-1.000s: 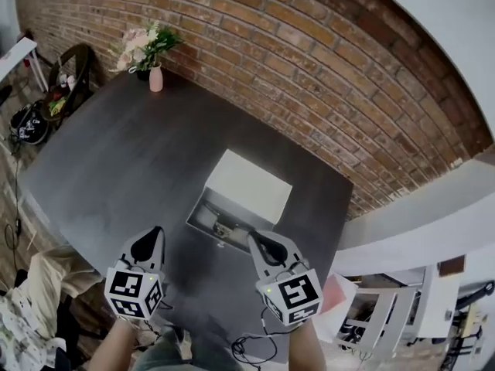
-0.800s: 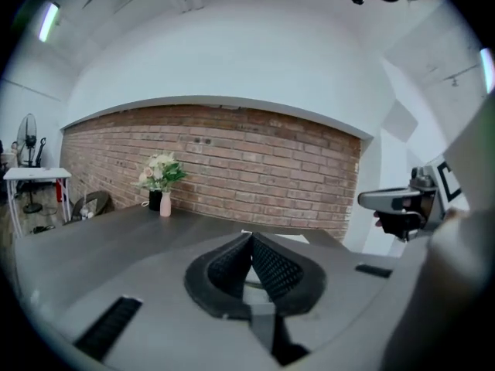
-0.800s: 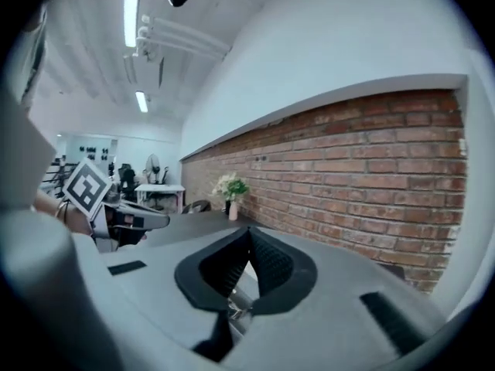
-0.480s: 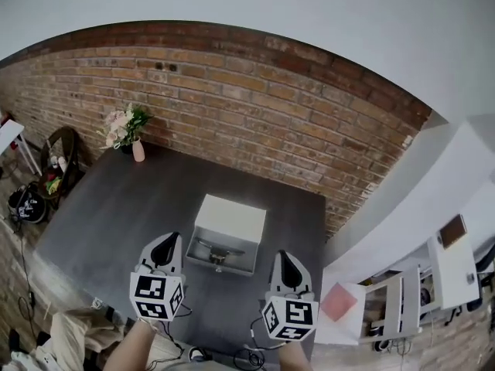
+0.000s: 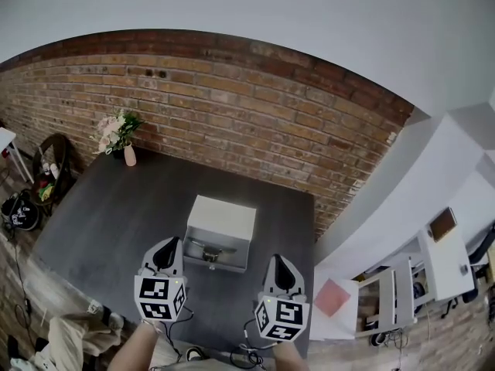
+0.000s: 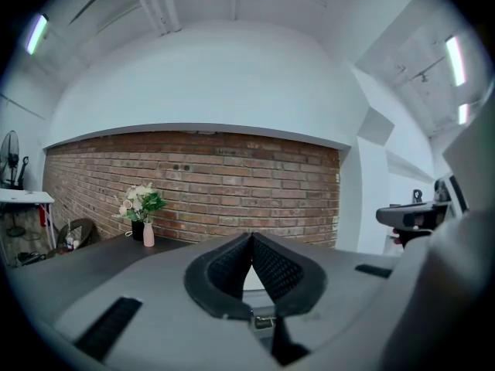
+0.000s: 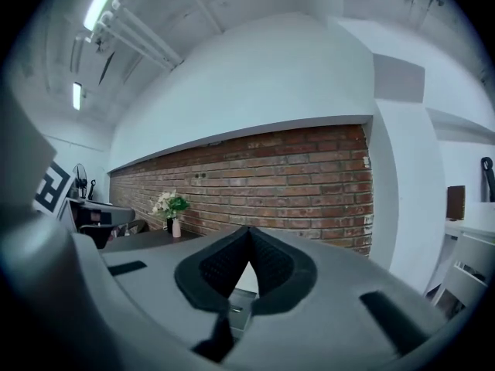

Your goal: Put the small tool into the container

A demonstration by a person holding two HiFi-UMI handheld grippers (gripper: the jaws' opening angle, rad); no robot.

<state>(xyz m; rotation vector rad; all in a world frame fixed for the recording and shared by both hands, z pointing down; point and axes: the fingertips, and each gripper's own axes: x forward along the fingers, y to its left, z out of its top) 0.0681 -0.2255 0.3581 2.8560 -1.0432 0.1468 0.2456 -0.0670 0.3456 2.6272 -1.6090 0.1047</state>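
A white box with its lid swung back (image 5: 222, 221) stands on the dark table (image 5: 116, 207), and a small metal tool (image 5: 207, 253) lies in its open grey tray. My left gripper (image 5: 167, 247) hovers near the table's front edge, left of the tray, jaws shut with nothing in them. My right gripper (image 5: 279, 267) hangs to the tray's right, also shut and holding nothing. In the left gripper view the black pads (image 6: 271, 273) meet at the tip (image 6: 250, 236); the right gripper view shows its tips (image 7: 248, 229) touching too, with a bit of the box (image 7: 241, 309) behind.
A pink vase of flowers (image 5: 128, 154) stands at the table's far left corner against the brick wall (image 5: 232, 114). White shelving with a pink item (image 5: 334, 297) is right of the table. Cables (image 5: 247, 357) trail on the floor below my hands.
The head view has tilted up and drawn back, so the table and box look smaller and farther. Both grippers have come back from the tray towards the table's front edge.
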